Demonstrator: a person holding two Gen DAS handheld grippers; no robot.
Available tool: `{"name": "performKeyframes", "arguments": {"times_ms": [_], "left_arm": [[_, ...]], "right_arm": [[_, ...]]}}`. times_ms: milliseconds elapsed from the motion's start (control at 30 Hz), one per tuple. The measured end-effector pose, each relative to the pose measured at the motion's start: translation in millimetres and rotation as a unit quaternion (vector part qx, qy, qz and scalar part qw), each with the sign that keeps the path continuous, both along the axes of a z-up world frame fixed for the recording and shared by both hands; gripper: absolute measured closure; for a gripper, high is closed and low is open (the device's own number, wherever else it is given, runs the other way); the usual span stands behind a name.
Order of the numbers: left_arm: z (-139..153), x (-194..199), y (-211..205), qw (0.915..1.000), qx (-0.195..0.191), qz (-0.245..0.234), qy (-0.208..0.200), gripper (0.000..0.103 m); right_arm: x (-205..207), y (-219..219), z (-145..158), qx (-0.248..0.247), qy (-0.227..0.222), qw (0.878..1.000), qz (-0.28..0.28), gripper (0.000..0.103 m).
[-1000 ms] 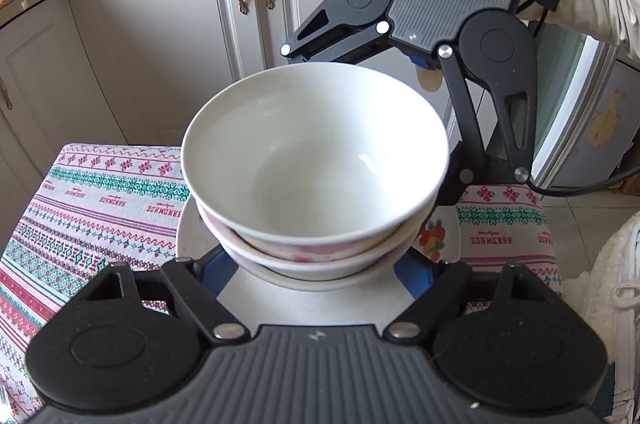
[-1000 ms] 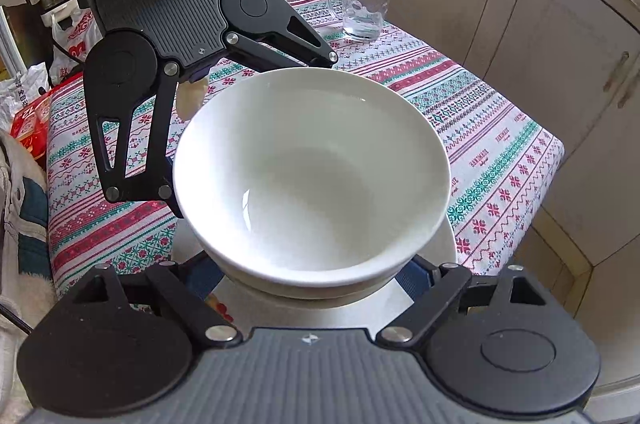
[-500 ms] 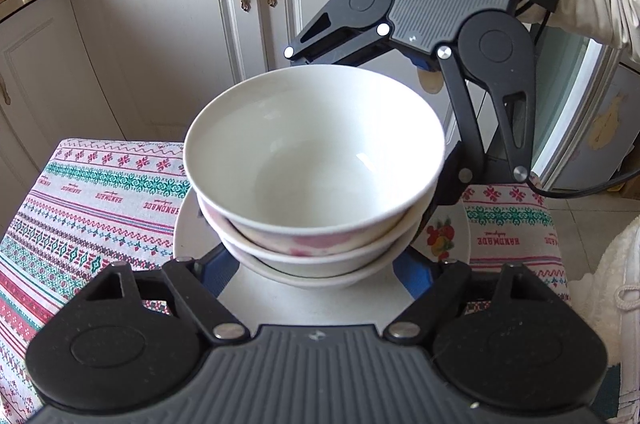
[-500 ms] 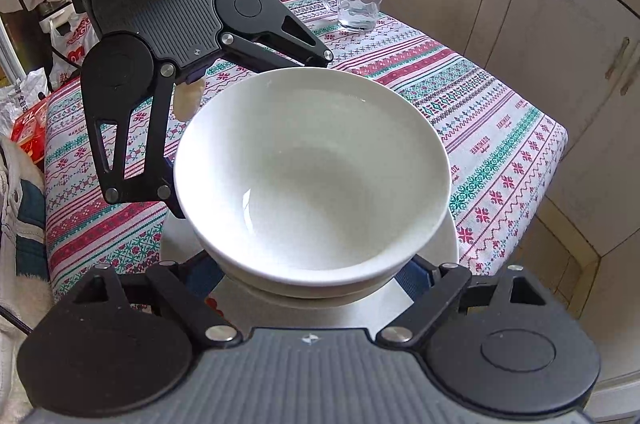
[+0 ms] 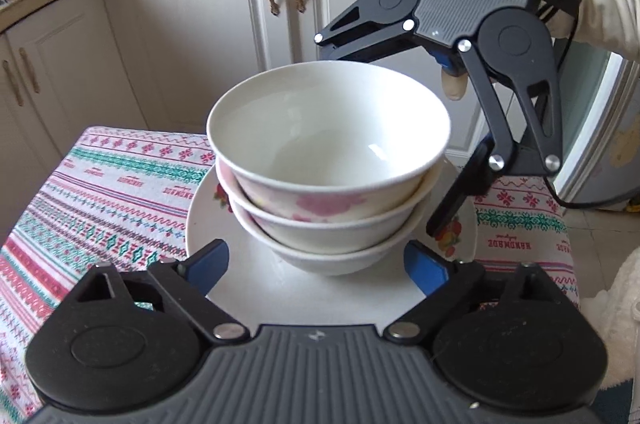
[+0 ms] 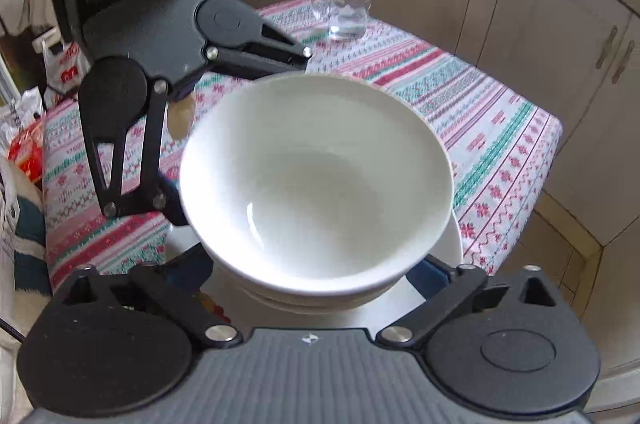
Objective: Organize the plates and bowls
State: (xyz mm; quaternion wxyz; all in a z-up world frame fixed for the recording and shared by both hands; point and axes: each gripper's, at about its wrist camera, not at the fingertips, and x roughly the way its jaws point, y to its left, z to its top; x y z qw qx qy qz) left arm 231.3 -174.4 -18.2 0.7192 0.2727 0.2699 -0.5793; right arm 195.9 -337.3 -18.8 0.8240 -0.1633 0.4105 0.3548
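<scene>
Several white bowls with pink flower prints are nested in a stack (image 5: 328,160) on a white plate (image 5: 296,292) with a fruit print; the stack also shows in the right wrist view (image 6: 316,180). My left gripper (image 5: 316,264) is open, its blue fingertips (image 5: 208,260) on either side of the lowest bowl, apart from it, over the plate. My right gripper (image 6: 320,276) is open on the opposite side, its fingers beside the stack's base. Each gripper shows in the other's view, left (image 6: 160,36) and right (image 5: 460,4).
The plate rests on a table with a striped embroidered cloth (image 5: 100,200). A clear glass mug (image 6: 344,4) stands at the cloth's far corner. White cabinets (image 5: 224,16) and a counter lie beyond the table. A glass door (image 5: 612,128) is at right.
Both grippers have drawn back and up from the bowl stack, so more of the bowls' sides and the plate shows. The stack stays on the plate.
</scene>
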Motion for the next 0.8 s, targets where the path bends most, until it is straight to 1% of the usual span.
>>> {"name": "performKeyframes", "arguments": {"times_ms": [133, 267, 333, 400, 433, 533, 600, 667, 733, 800], "left_arm": [[6, -16, 14, 0.9992, -0.014, 0.025, -0.029, 0.006], [12, -35, 30, 0.9968, -0.032, 0.062, -0.04, 0.004], [16, -45, 39, 0.9941, -0.043, 0.087, -0.049, 0.004], [19, -57, 47, 0.9902, -0.059, 0.114, -0.056, 0.003], [21, -63, 51, 0.9865, -0.07, 0.133, -0.064, 0.002], [28, -81, 61, 0.97, -0.101, 0.204, -0.086, 0.001], [32, -93, 66, 0.957, -0.116, 0.25, -0.092, 0.001], [36, -103, 72, 0.9433, -0.134, 0.292, -0.085, 0.001], [41, -110, 77, 0.9345, -0.139, 0.32, -0.069, 0.001], [46, -117, 83, 0.9263, -0.141, 0.345, -0.056, 0.001]], "right_arm": [[-8, 2, 4, -0.012, -0.003, 1.0, -0.019, 0.0], [-25, 7, 9, -0.028, -0.011, 0.998, -0.05, 0.0], [-38, 12, 14, -0.038, -0.022, 0.997, -0.071, 0.0], [-50, 18, 19, -0.051, -0.036, 0.993, -0.105, 0.0], [-57, 22, 21, -0.055, -0.042, 0.989, -0.127, 0.0], [-76, 29, 26, -0.055, -0.056, 0.975, -0.206, 0.0], [-87, 33, 26, -0.05, -0.065, 0.958, -0.274, 0.0], [-99, 37, 26, -0.028, -0.062, 0.941, -0.331, 0.0], [-112, 40, 27, 0.001, -0.061, 0.924, -0.378, 0.0], [-126, 45, 29, 0.02, -0.058, 0.91, -0.409, 0.0]]}}
